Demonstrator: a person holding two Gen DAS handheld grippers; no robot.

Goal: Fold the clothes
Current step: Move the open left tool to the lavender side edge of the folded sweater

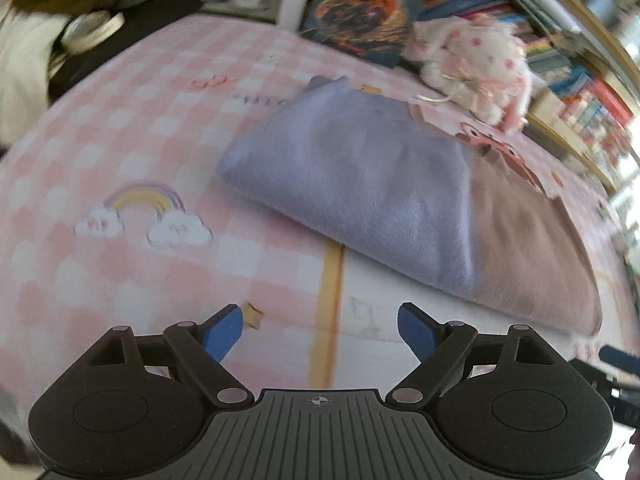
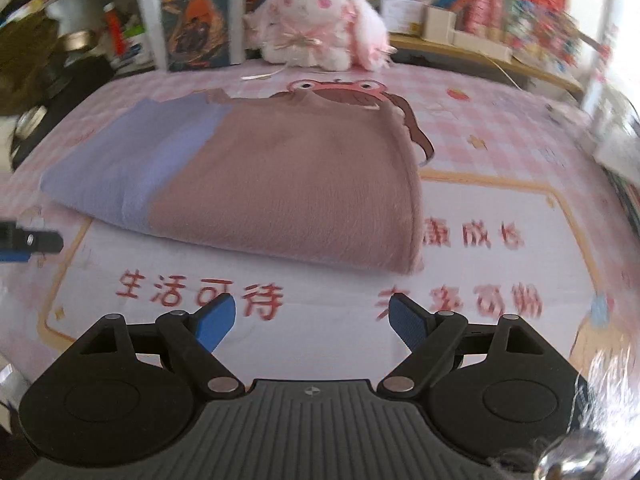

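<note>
Our left gripper (image 1: pixel 320 330) has its fingers (image 1: pixel 224 334) spread wide with nothing in them, and our right gripper (image 2: pixel 312 322) is just the same. Both hang over the pink checked mat (image 1: pixel 120 152), near the folded garment (image 2: pixel 280 196) but not touching it. It lies in a neat flat pile, purple on the left and brown on the right. We think the folding looks almost done. Far behind sits a fluffy toy (image 2: pixel 316 28).

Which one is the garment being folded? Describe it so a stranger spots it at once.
Start at the pink checked mat covering the table in front of the bookshelves. In its middle lies a folded fuzzy garment, below the white and pink plush toy. It is the only flat cloth there, dusty pink with a lavender band along its left side.
</note>
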